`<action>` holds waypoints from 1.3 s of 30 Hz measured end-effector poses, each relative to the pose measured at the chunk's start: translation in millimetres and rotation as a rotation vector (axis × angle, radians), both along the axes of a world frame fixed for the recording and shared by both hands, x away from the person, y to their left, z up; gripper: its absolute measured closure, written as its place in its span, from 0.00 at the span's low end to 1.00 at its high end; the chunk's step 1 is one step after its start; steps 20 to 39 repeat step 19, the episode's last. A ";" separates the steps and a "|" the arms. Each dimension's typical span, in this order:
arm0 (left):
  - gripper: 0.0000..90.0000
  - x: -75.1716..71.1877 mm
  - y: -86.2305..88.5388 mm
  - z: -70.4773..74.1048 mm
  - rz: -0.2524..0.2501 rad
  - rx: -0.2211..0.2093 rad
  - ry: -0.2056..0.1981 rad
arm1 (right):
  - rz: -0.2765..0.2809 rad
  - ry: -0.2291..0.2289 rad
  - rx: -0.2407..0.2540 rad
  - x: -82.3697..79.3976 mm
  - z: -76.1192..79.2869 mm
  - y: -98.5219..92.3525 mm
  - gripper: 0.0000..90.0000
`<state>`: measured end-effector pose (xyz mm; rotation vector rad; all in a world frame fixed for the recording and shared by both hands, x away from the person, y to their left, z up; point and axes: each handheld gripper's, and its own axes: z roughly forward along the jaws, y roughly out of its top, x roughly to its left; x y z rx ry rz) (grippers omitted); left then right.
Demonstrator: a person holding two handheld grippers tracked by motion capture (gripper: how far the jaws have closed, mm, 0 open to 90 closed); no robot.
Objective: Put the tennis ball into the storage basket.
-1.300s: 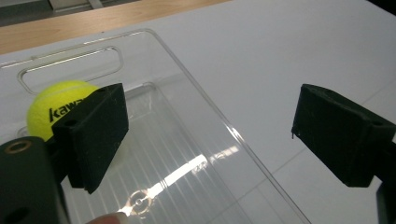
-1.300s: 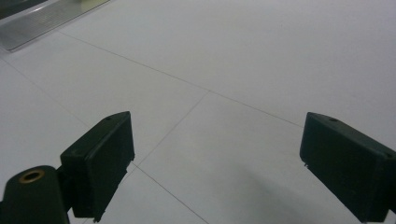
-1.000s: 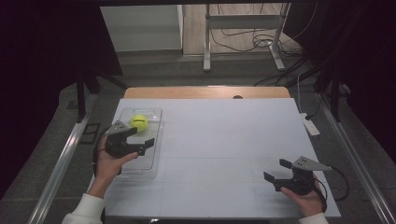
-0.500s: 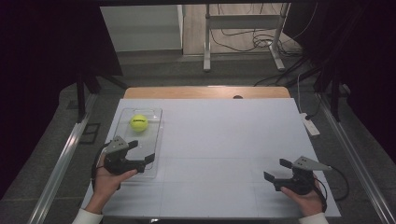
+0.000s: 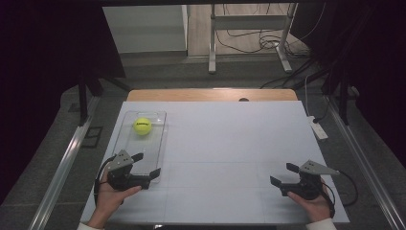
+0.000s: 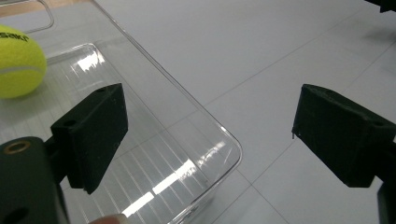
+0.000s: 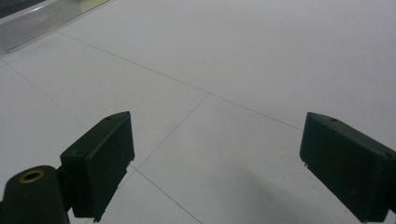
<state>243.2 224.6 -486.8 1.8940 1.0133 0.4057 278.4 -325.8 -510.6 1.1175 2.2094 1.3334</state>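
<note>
1. Tennis ball (image 5: 142,126), yellow-green, sits inside the clear tray (image 5: 154,143), toward the tray's far end; about 10 o'clock on the counter (image 5: 230,158) in the high view.
2. In the left gripper view the ball (image 6: 17,60) is at 10 o'clock, resting on the tray floor, well apart from both jaws; black lettering on it is partly cut off.
3. Left tool (image 5: 143,165): spread, nothing between the jaws. It hovers at the tray's near end, about 8 o'clock on the counter, one jaw over the tray, the other outside its near right corner.
4. The left gripper view confirms this: the tray's rounded corner (image 6: 231,149) lies between the open jaws, and no pad touches it.
5. Left hand (image 5: 112,191) grips the tool from below, forearm entering at 7 o'clock.
6. Right tool (image 5: 284,174): spread, empty, over bare white counter at about 4 o'clock, well apart from tray and ball.
7. In the right gripper view the jaws frame bare counter (image 7: 243,70) with thin grid lines.
</note>
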 end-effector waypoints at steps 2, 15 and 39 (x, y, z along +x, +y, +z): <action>0.12 0.5 -0.4 -1.3 0.000 -0.001 0.004 | 0.000 0.000 0.003 0.2 -0.2 0.0 0.11; 0.12 2.5 -0.6 -4.1 0.000 -0.001 0.007 | 0.009 -0.014 0.013 -1.6 1.8 -0.1 0.11; 0.12 2.7 -0.8 -4.6 -0.002 0.000 0.009 | 0.011 -0.018 0.012 -2.0 2.0 -0.2 0.11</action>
